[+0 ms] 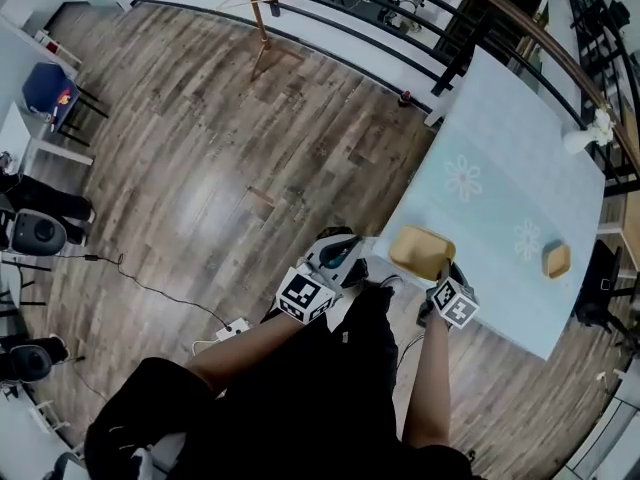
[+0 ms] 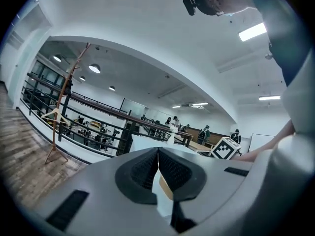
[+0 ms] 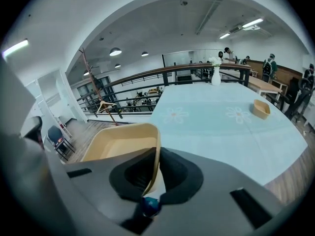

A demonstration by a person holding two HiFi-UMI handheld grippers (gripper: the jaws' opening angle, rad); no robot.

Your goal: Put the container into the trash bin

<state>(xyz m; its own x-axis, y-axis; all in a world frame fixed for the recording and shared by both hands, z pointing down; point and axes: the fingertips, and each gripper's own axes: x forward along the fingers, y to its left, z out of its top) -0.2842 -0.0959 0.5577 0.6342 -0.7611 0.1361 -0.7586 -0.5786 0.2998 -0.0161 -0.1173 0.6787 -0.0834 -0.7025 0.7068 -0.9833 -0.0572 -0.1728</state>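
Observation:
A tan, shallow container (image 1: pixel 420 249) hangs over the near corner of the table, pinched by its rim wall in my right gripper (image 1: pixel 441 274). In the right gripper view the container (image 3: pixel 118 142) spreads to the left of the jaws, and the right gripper (image 3: pixel 156 165) is shut on its thin wall. My left gripper (image 1: pixel 340 252) is held just left of it, above the floor. Its jaws (image 2: pixel 158 157) are shut with nothing between them. No trash bin shows in any view.
The table (image 1: pixel 500 138) with a pale blue flowered cloth fills the right, bearing a second tan container (image 1: pixel 556 260) and a white vase (image 1: pixel 592 128). Wooden floor (image 1: pixel 200 168) spreads to the left, with a wooden coat stand (image 1: pixel 258 18), a railing behind and a cable.

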